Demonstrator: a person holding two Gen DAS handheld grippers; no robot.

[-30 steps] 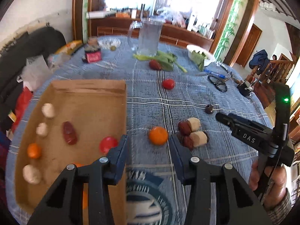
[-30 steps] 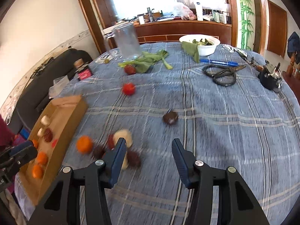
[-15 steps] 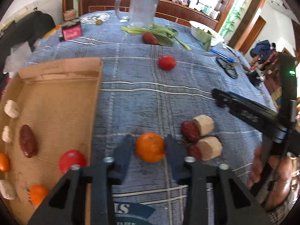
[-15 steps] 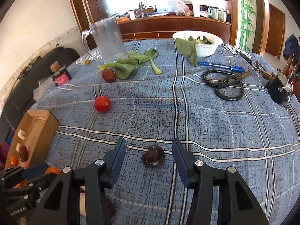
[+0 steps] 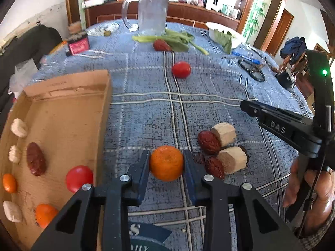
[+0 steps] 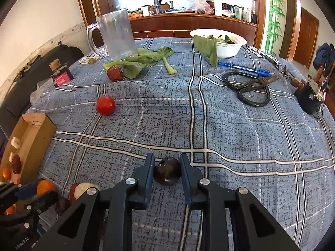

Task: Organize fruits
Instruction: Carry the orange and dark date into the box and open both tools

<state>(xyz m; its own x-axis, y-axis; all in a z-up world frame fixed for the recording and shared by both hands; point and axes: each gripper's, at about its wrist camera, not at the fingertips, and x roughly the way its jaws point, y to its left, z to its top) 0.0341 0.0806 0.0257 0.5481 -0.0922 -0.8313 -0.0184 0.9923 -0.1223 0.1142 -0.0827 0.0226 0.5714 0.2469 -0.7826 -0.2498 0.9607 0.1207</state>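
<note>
My left gripper (image 5: 166, 163) is shut on an orange mandarin (image 5: 166, 162) just right of the cardboard tray (image 5: 83, 113). The tray holds a red tomato (image 5: 79, 178), a red date (image 5: 36, 161), two mandarins and several pale pieces. My right gripper (image 6: 167, 172) is shut on a dark round fruit (image 6: 167, 173) resting on the blue plaid cloth. Red dates (image 5: 208, 139) and two beige chunks (image 5: 224, 132) lie right of the left gripper. A loose tomato (image 6: 105, 105) and another date (image 6: 114, 73) lie farther back.
A clear jug (image 6: 116, 34), leafy greens (image 6: 144, 59), a white bowl (image 6: 227, 42), a blue pen (image 6: 244, 68), black scissors (image 6: 250, 87), a small dark device (image 6: 309, 98) and a red box (image 6: 61, 77) sit at the back. The right gripper's body (image 5: 282, 125) reaches in beside the dates.
Both grippers moved forward and closed. The left closed on the mandarin. The right closed on the dark fruit.
</note>
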